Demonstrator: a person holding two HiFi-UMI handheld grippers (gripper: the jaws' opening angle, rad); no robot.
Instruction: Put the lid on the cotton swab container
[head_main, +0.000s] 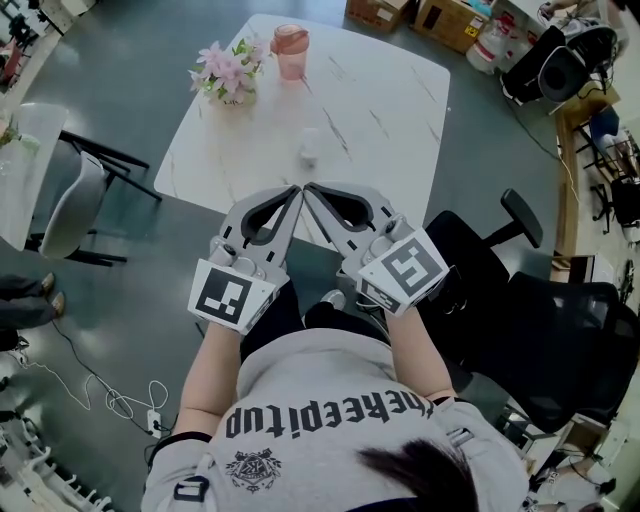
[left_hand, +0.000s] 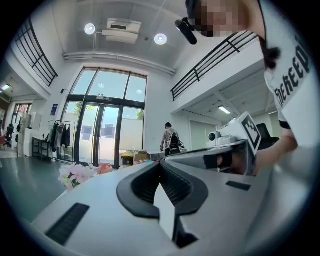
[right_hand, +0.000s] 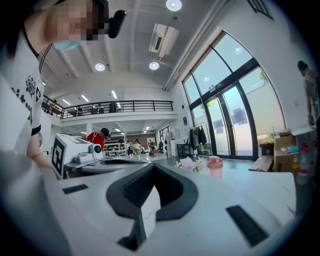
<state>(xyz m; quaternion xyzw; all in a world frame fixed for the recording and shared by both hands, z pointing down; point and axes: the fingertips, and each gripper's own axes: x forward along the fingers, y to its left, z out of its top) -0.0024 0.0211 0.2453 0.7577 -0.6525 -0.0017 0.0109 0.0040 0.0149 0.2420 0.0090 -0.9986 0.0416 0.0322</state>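
Note:
A small pale cotton swab container (head_main: 309, 147) stands near the middle of the white marble table (head_main: 390, 110); I cannot make out a separate lid. Both grippers are held side by side above the table's near edge, pointing at the container and well short of it. The left gripper (head_main: 296, 190) is shut with nothing in it. The right gripper (head_main: 308, 187) is also shut and empty, its tip almost touching the left one. In the left gripper view the jaws (left_hand: 160, 164) meet, as they do in the right gripper view (right_hand: 152, 166). Neither gripper view shows the container.
A bunch of pink flowers (head_main: 228, 72) and a pink cup (head_main: 290, 50) sit at the table's far left corner. A black office chair (head_main: 545, 330) stands to the right, a white chair (head_main: 75, 205) to the left, and cardboard boxes (head_main: 445, 20) beyond the table.

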